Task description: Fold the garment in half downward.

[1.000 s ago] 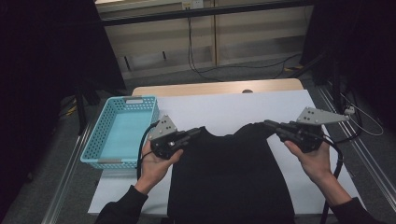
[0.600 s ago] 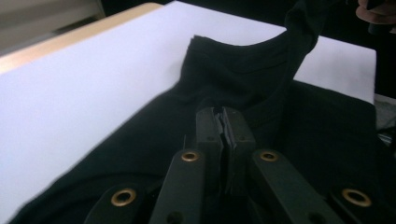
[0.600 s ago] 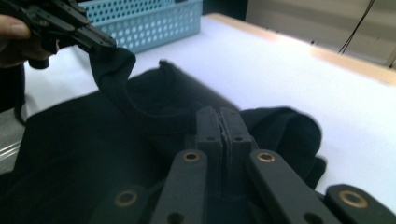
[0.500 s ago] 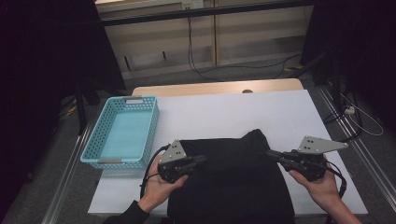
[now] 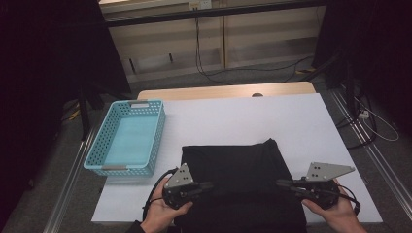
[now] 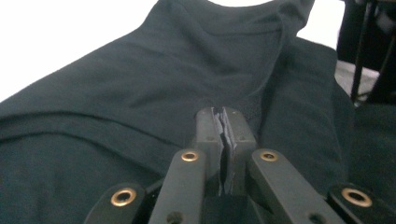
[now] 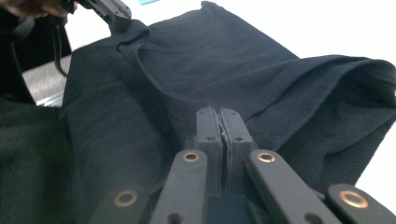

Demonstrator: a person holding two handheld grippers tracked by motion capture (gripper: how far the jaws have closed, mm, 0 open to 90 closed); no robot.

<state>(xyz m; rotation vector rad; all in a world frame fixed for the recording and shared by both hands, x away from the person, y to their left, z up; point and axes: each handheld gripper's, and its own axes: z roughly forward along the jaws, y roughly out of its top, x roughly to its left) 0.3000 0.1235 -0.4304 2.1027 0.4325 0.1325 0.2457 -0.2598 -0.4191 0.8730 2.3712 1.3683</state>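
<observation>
- Left gripper (image 5: pixel 208 185) sits at the near left edge of the black T-shirt (image 5: pixel 233 165), its jaws pressed together on a fold of the dark cloth, as the left gripper view shows.
- Right gripper (image 5: pixel 282 183) is at the shirt's near right edge, jaws likewise clamped tight with cloth pinched between them.
- Both grippers point inward toward each other, each held by one of the person's hands at the near side of the table.
- Black T-shirt lies folded on the white table cover (image 5: pixel 252 116), its near part hanging toward the table's front edge; the neckline seems to lie at the near side, though the dark fabric makes that hard to read.
- Light blue plastic basket (image 5: pixel 127 137) stands to the left of the shirt, apart from it.
</observation>
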